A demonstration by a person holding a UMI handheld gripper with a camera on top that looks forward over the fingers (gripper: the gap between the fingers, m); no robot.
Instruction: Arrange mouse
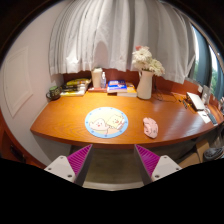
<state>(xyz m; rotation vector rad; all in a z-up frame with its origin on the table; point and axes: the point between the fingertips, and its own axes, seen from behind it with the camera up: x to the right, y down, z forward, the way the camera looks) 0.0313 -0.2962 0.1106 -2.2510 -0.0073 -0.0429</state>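
While tongs point(113, 163) gape, mouse point(151, 127) lies beyond.

Ahead of me, beyond my fingers, stands a wooden table point(70, 122) with a rounded front edge. Near its middle lies a round mat point(106, 122) in pale blue, and just beside it, to the right, rests a pinkish mouse point(151, 127). Along the far edge sit a white vase point(145, 84) holding pale flowers, a blue box point(117, 87), a light cup point(97, 77) and a stack of books point(72, 88) — all well apart from the mouse.
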